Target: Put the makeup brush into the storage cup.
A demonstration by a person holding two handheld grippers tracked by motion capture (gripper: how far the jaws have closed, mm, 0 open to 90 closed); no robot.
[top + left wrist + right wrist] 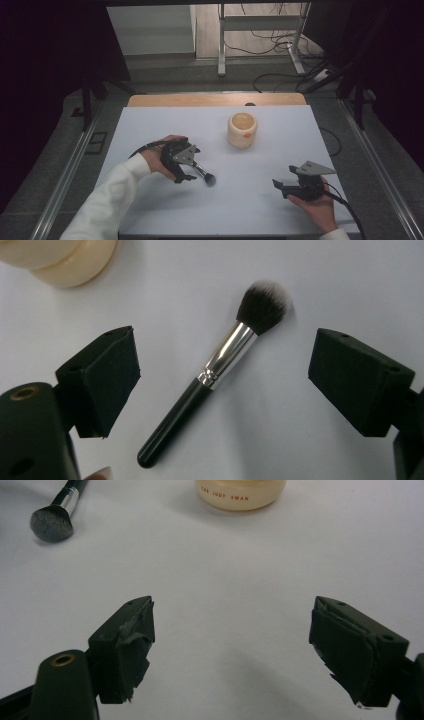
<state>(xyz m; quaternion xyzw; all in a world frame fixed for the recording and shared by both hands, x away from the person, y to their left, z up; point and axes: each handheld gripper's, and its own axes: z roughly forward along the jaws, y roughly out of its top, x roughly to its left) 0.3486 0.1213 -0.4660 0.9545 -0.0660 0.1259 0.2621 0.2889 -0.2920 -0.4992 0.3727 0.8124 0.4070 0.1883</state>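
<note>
A makeup brush (210, 377) with a black handle, silver ferrule and dark bristles lies flat on the white table. My left gripper (222, 382) hovers over it, open, with the brush between the two jaws and touching neither. From above, the left gripper (189, 176) is at the table's left and the brush (206, 175) pokes out to its right. A cream cup (242, 129) stands upright at the table's middle back. My right gripper (278, 186) is at the front right, open, with nothing between its jaws; the right gripper view shows it (232, 650) pointing at bare table.
The white table top (260, 165) ends in a wooden strip (215, 100) at the back. Beyond it lie a floor with cables (280, 45) and a metal stand. In the right gripper view, the brush head (51, 522) and the cup's base (240, 495) lie far ahead.
</note>
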